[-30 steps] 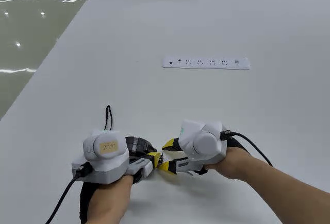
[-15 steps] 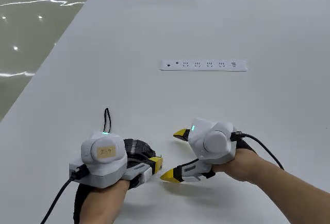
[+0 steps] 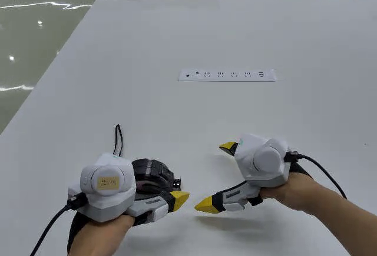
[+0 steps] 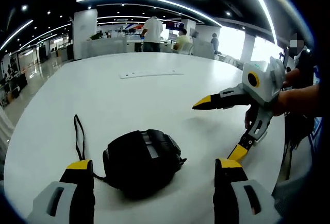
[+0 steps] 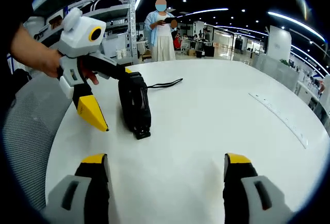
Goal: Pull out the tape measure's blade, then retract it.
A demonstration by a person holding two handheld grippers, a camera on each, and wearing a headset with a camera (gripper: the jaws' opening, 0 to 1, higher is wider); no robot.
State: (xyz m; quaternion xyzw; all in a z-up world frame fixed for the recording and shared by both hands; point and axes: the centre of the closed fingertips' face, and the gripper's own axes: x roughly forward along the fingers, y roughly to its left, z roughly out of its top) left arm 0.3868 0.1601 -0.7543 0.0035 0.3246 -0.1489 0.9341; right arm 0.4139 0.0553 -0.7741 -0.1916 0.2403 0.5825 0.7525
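The black tape measure [image 3: 152, 175] lies on the white table [image 3: 177, 115], its blade inside the case and its black wrist strap [image 3: 118, 138] trailing behind. My left gripper [image 3: 168, 188] is open, one jaw on each side of the case [image 4: 142, 159] with a gap on both sides. My right gripper [image 3: 215, 176] hangs open to the right of the case, with nothing between its fingers. In the right gripper view the case [image 5: 135, 103] stands on edge ahead of my right gripper [image 5: 165, 158], beside the left gripper [image 5: 114, 98].
A white power strip [image 3: 227, 75] lies flat across the middle of the table, well beyond both grippers. The table's left edge [image 3: 53, 62] drops to a glossy floor. People stand in the background of the gripper views.
My right gripper has let go at the mouth of the tape measure, opened wide and drawn away to the right. The left gripper's jaws have spread off the case.
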